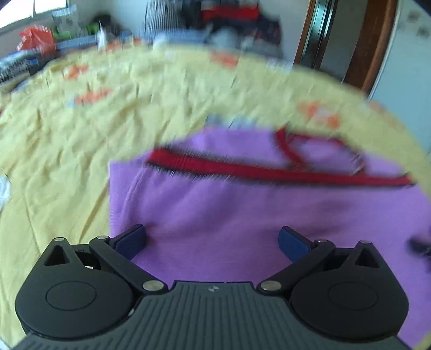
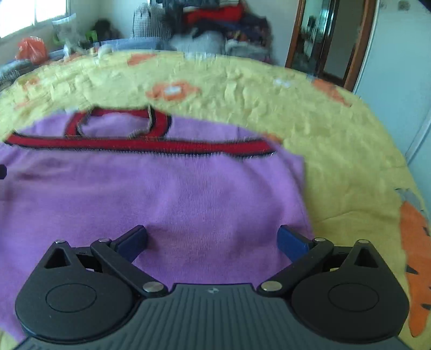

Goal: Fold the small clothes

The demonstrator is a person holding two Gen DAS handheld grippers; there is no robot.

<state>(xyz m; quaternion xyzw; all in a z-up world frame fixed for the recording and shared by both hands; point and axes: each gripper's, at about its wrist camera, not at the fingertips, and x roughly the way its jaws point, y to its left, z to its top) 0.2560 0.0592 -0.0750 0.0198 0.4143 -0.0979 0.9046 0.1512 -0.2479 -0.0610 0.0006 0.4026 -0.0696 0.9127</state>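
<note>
A small purple knit sweater point(image 1: 229, 204) with red trim point(image 1: 269, 172) at its collar and folded edge lies flat on a yellow bedspread point(image 1: 80, 121). My left gripper point(image 1: 212, 242) is open over the sweater's near left part, blue pads point(image 1: 132, 239) spread wide, nothing between them. In the right wrist view the same sweater point(image 2: 161, 193) fills the left and middle, its red collar point(image 2: 118, 121) at the far side. My right gripper point(image 2: 212, 241) is open above the sweater's near right edge. The left view is blurred by motion.
The yellow bedspread point(image 2: 336, 150) has orange cartoon prints point(image 2: 417, 255) and extends right and far. Beyond the bed's far edge lie piled clothes point(image 2: 215, 24) and an orange bag point(image 2: 31, 49). A wooden-framed mirror door point(image 2: 323, 40) stands at the back right.
</note>
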